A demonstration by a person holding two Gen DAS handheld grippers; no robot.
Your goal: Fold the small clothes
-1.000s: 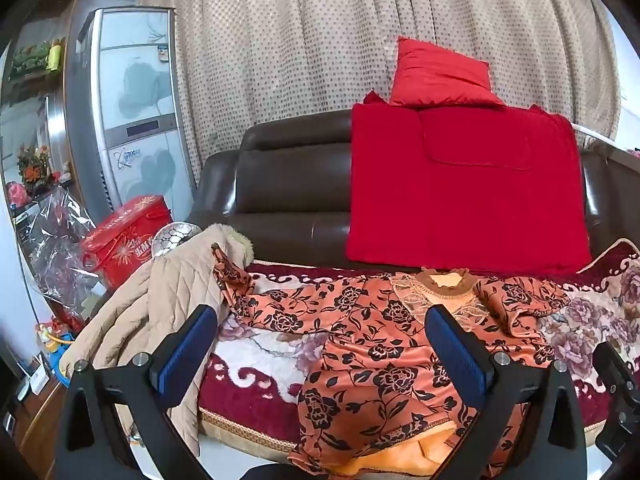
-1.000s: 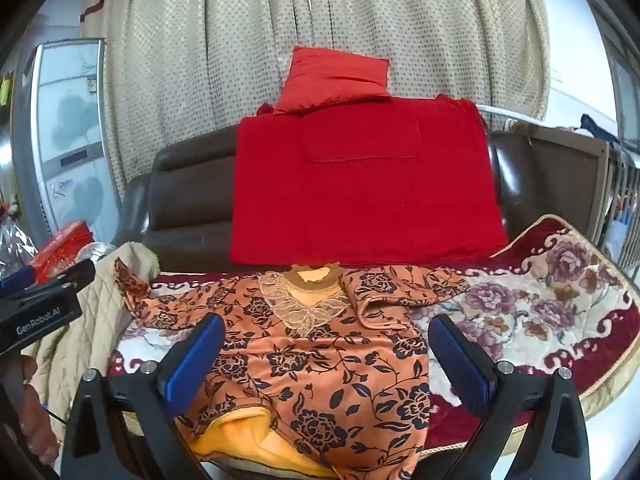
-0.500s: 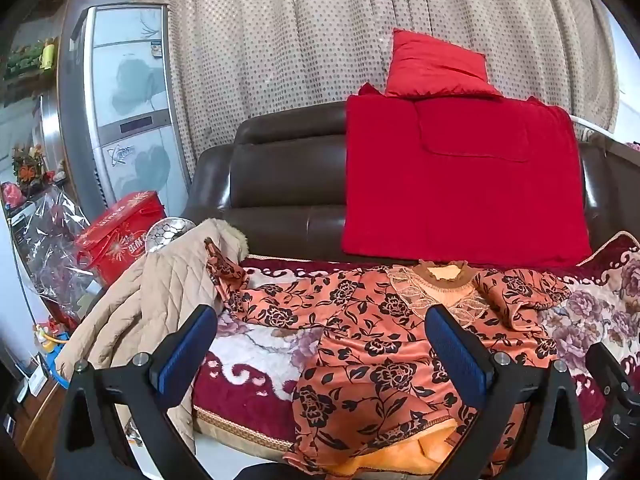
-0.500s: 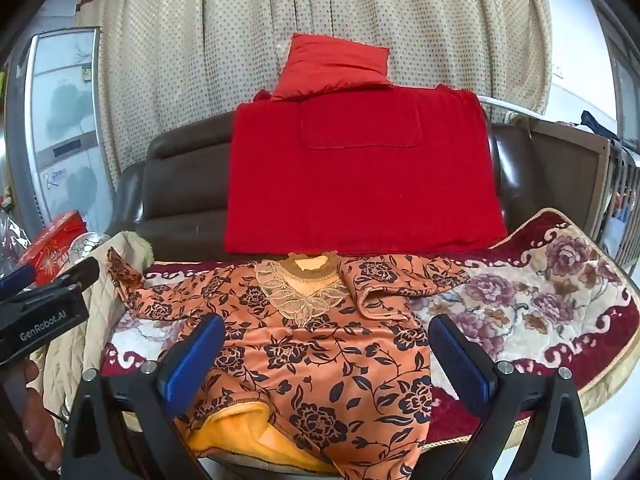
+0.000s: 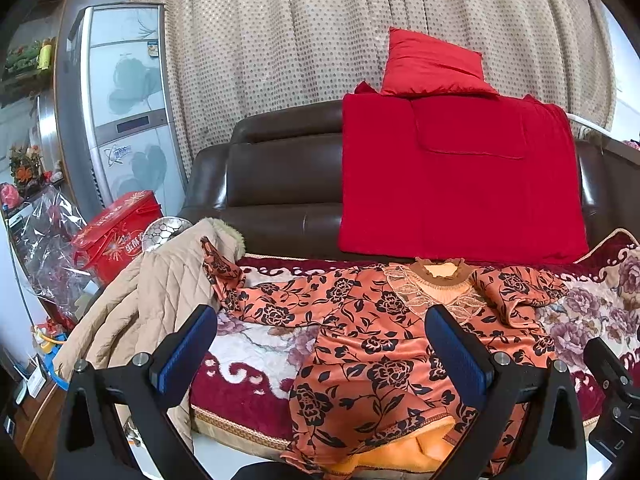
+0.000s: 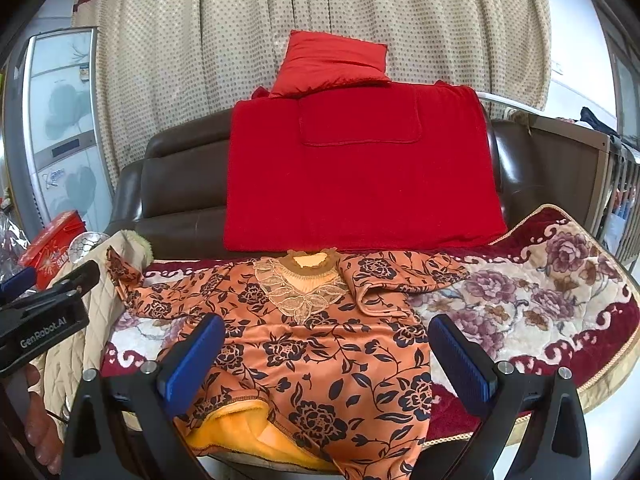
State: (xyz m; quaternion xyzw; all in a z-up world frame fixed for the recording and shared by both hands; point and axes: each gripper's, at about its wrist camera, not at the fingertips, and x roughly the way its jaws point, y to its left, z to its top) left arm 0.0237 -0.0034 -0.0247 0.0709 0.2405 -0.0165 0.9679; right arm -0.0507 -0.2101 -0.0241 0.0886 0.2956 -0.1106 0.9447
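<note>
An orange top with black flowers lies face up on the sofa seat, also in the right wrist view. Its lace collar points at the backrest. One sleeve stretches left onto the beige coat; the other sleeve is folded in on the right. The hem hangs over the front edge and shows yellow lining. My left gripper is open and empty in front of the top's left half. My right gripper is open and empty in front of the hem.
A floral red and cream cover lies on the dark leather sofa. A red blanket and red cushion sit on the backrest. A beige quilted coat hangs off the seat's left end. A red box and fridge stand left.
Both grippers have drifted slightly, so the sofa and top shift a little in view. The top lies as before. Both grippers stay open.
</note>
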